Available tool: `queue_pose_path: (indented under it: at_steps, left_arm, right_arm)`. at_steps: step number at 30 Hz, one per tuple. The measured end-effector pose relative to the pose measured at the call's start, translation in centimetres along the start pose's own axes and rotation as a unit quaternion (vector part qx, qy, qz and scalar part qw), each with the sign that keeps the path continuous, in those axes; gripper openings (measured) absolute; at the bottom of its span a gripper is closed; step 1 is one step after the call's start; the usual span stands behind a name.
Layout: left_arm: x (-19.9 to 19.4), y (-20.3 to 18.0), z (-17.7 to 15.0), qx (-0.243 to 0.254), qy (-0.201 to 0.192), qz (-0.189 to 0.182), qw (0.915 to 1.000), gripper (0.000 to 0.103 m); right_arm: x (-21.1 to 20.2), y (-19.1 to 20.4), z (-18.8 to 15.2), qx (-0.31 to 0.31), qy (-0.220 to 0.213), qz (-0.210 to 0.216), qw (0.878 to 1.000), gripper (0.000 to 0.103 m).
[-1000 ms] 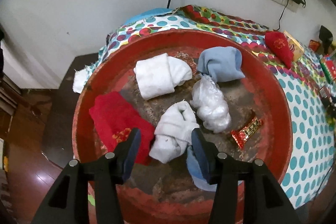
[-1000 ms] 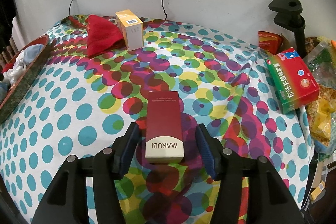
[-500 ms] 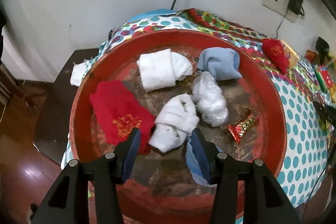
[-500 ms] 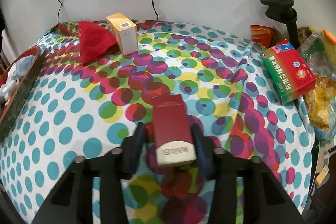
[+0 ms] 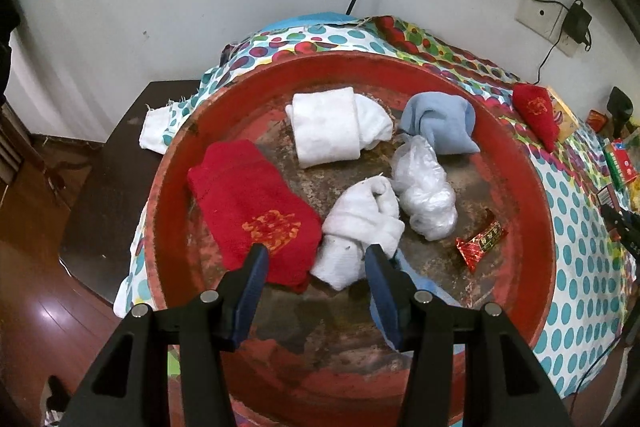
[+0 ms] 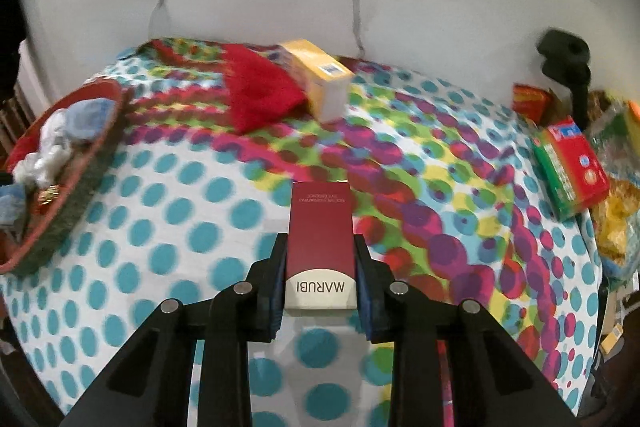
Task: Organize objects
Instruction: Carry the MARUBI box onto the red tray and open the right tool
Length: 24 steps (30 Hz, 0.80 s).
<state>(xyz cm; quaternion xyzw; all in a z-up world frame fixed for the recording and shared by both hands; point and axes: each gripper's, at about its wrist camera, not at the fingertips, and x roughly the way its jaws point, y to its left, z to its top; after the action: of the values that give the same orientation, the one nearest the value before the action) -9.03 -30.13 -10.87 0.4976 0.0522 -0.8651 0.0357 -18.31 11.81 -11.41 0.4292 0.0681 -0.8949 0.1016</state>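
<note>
Grip is set: right gripper (image 6: 319, 281) has just closed on the red box (image 6: 321, 235), pads clamping its long sides so it lifts level. Tray (image 6: 76, 187) lies at nine o'clock. Left gripper (image 5: 316, 269) hovers, jaws apart, over the tray's white sock (image 5: 360, 227).

The right gripper (image 6: 320, 269) is seen angled downward, its blue-padded fingers (image 6: 276, 287) pressed flat against both long sides of the dark red box (image 6: 321, 227), on which the jaws have just been closing; the box is gripped near its pale end. The left gripper (image 5: 316, 267) is likewise tilted steeply downward, its two black arms splayed and its jaws held partly apart, with nothing clamped between the pads.
</note>
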Motion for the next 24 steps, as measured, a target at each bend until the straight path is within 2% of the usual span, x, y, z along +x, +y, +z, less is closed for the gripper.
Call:
queue_pose_path:
  at_steps: [9, 17, 24]
  left_arm:
    - [-0.4, 2.1, -0.1, -0.027, -0.007, -0.008, 0.9996, 0.052]
    - [-0.7, 3.9, -0.3, -0.041, -0.011, 0.004, 0.9991, 0.052]
    - [-1.2, 5.4, -0.6, -0.045, -0.016, 0.012, 0.9988, 0.052]
  right_arm:
    - [-1.6, 7.1, 1.8, -0.044, -0.018, 0.047, 0.998, 0.028]
    - [-2.5, 13.7, 2.9, -0.096, -0.024, 0.094, 0.991, 0.028]
    - [-2.9, 17.8, 3.1, -0.127, -0.024, 0.126, 0.984, 0.028]
